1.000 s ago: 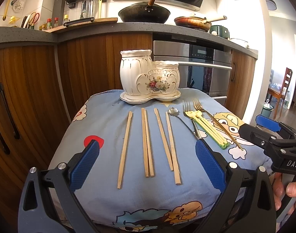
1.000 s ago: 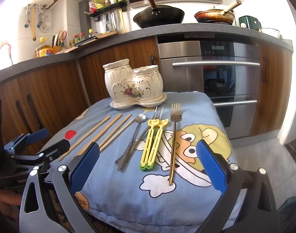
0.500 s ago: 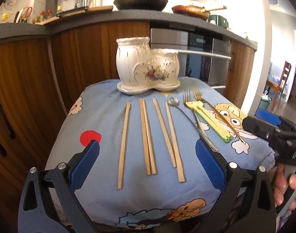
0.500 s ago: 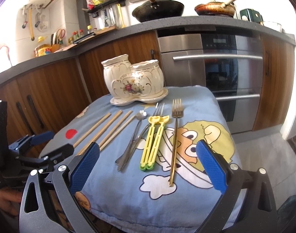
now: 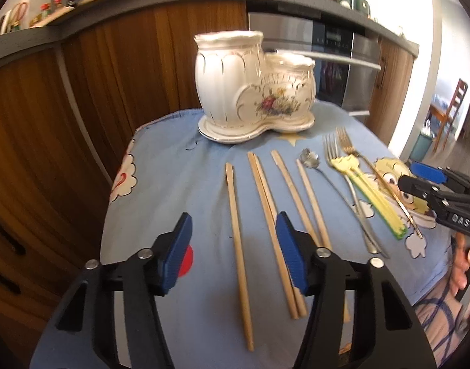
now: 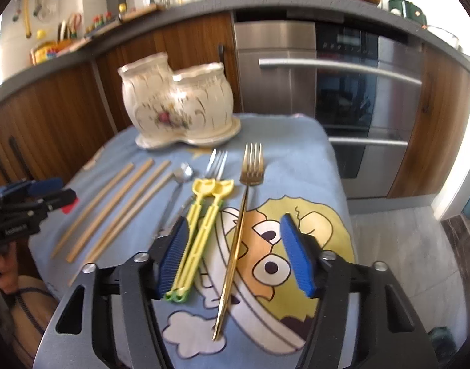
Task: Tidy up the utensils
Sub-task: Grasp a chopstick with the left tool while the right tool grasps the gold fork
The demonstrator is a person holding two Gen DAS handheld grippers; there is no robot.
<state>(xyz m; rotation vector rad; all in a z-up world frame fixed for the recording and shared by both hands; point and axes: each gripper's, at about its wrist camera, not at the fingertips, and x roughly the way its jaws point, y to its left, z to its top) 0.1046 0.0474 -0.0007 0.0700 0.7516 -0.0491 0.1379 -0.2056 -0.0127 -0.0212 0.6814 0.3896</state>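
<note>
Both grippers had moved in over the cloth (image 5: pixel 179 184), jaws just closing to about half width, pads touching nothing. Left gripper (image 5: pixel 234 253) straddled a wooden chopstick (image 5: pixel 238 240); right gripper (image 6: pixel 233 253) straddled the gold fork (image 6: pixel 239 227). Farther back stood the ceramic holder (image 5: pixel 253 86), with nothing showing above its rims.

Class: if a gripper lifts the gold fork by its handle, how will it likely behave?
The gold fork looks like rigid metal, so it should stay straight. Its thin, polished handle may slip or pivot. Lying flat on the soft cloth, it could be hard to get under.
</note>
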